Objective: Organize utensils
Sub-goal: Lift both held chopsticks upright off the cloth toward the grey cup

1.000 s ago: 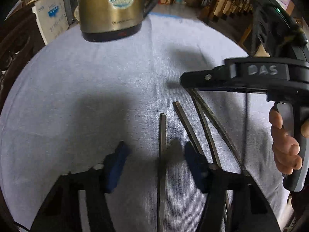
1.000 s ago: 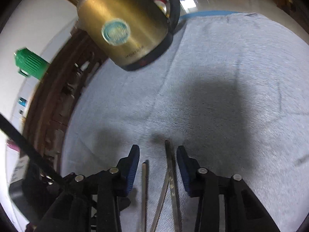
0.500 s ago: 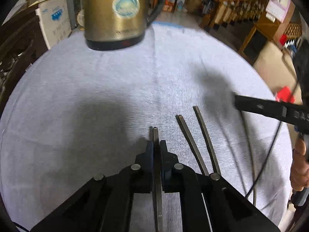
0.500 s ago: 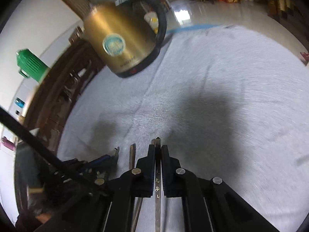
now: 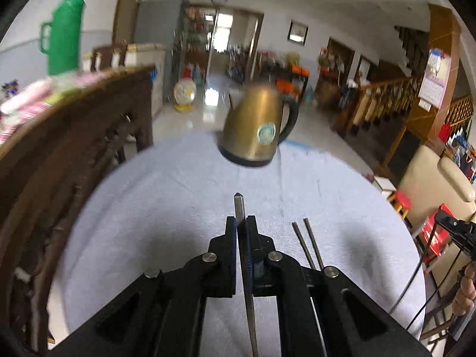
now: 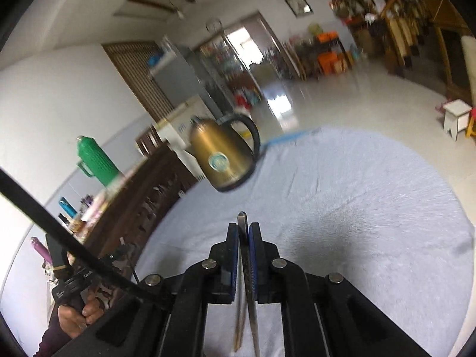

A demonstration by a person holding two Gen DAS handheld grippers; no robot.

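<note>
My left gripper (image 5: 241, 223) is shut on a dark metal chopstick (image 5: 239, 205), held lifted above the grey tablecloth (image 5: 184, 196), its end poking out past the fingertips. Two more metal chopsticks (image 5: 309, 244) lie side by side on the cloth to its right. My right gripper (image 6: 243, 229) is shut on another metal chopstick (image 6: 242, 220), also lifted off the cloth (image 6: 372, 208). A further thin stick (image 6: 238, 327) shows below the right jaws; I cannot tell whether it is held or lying on the cloth.
A brass electric kettle (image 5: 258, 131) with a black handle stands at the table's far edge; it also shows in the right wrist view (image 6: 223, 157). A dark carved wooden cabinet (image 5: 59, 136) lines the left side, with a green thermos (image 5: 64, 32) on it.
Both grippers went from open around a chopstick to shut on it, then rose and tilted up from the cloth, each carrying its chopstick. The room now fills the upper view.
</note>
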